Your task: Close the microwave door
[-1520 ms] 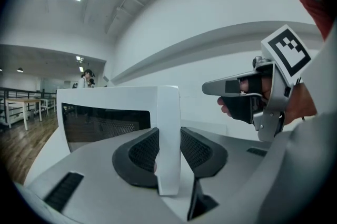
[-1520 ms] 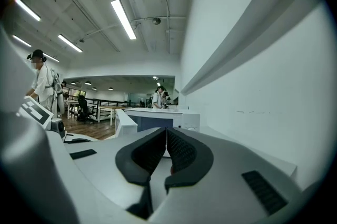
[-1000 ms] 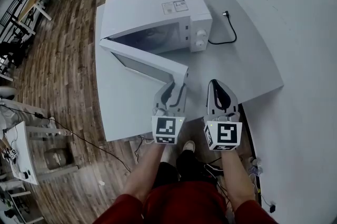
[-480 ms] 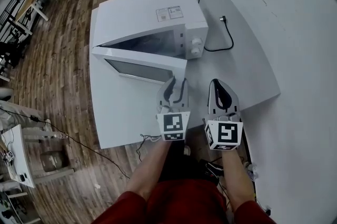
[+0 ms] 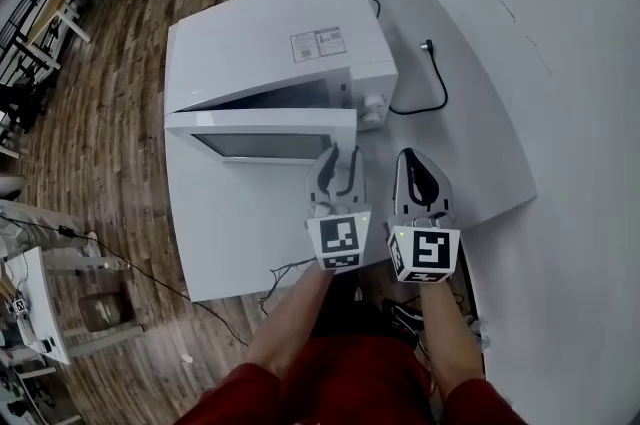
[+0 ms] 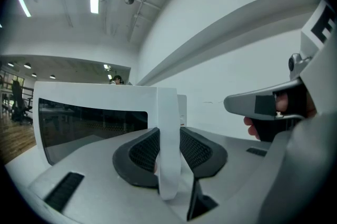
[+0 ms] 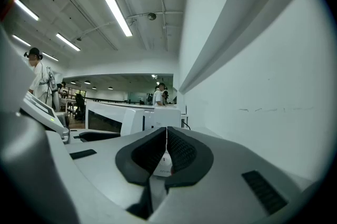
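A white microwave (image 5: 270,43) stands on the grey table (image 5: 480,143). Its door (image 5: 262,135) is hinged at the left and stands only slightly ajar, leaving a thin dark wedge. My left gripper (image 5: 338,159) is shut on the door's free right edge. In the left gripper view that white edge (image 6: 169,133) runs upright between the dark pads, and the door's window (image 6: 89,120) lies to the left. My right gripper (image 5: 411,159) hovers beside the left one, off the door, its jaws shut on nothing. Past the right gripper (image 7: 166,147) the microwave (image 7: 126,117) shows to the left.
Two knobs (image 5: 372,105) sit on the microwave's right panel. A black cable with a plug (image 5: 430,53) lies on the table to the microwave's right. A white wall runs along the right. Wooden floor and other furniture (image 5: 60,3) lie to the left.
The door has swung most of the way toward the microwave's body, with the left gripper riding on its edge. The right gripper has kept alongside it.
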Motion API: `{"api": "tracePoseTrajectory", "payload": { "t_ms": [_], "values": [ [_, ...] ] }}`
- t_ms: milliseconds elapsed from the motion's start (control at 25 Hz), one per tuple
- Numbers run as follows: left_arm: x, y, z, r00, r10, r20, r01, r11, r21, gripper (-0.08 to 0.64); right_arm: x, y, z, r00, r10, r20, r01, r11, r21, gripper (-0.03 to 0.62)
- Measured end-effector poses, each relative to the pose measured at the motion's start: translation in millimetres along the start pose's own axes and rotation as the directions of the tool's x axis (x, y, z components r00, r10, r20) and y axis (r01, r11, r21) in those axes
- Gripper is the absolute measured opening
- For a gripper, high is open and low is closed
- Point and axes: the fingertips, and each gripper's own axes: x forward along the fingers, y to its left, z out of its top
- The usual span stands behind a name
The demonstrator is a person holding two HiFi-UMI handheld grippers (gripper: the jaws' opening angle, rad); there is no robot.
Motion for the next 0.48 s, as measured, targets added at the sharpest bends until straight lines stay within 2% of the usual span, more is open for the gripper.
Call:
{"api": "tracePoseTrajectory", "payload": {
  "t_ms": [480],
  "values": [
    [44.3, 10.7, 2.6, 0.999, 0.045, -0.001, -0.045, 0.999, -0.007, 0.135, 43.8, -17.3, -9.1, 1.0, -0.011, -0.02, 0.011, 1.0, 0.011, 0.028]
  ]
}}
